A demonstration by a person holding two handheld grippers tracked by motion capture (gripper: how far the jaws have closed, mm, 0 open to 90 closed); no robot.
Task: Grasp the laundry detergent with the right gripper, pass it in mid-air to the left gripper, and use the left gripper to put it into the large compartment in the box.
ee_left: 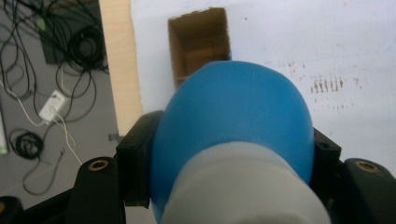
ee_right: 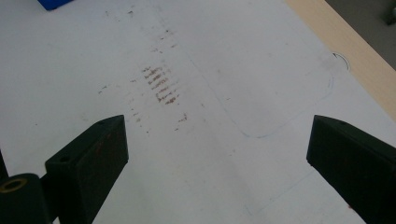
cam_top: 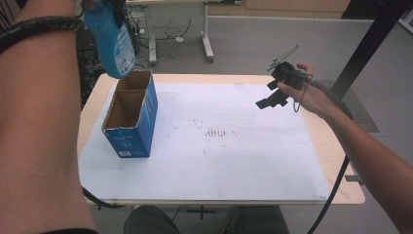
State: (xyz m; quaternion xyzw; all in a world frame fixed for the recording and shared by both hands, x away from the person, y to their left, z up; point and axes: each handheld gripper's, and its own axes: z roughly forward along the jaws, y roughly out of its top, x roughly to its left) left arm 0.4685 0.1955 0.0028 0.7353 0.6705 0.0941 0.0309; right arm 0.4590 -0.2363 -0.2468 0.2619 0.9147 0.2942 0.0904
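Observation:
My left gripper (cam_top: 117, 12) is shut on a blue bottle (cam_top: 113, 44) with a printed label, held up in the air above the far end of an open blue cardboard box (cam_top: 130, 117). In the left gripper view the bottle's rounded blue base (ee_left: 233, 116) and white lower part sit between the black jaws, with the box's open brown compartment (ee_left: 200, 44) below and beyond it. My right gripper (cam_top: 272, 95) hangs over the right side of the white mat (cam_top: 219, 146), jaws wide apart with nothing between them. The right gripper (ee_right: 217, 154) looks down on bare, stained mat.
The box has two open compartments and stands at the mat's left side. A wooden table (cam_top: 341, 146) edge borders the mat. Cables (ee_left: 46, 93) lie on the floor to the left. A desk's legs (cam_top: 207, 44) stand beyond the table.

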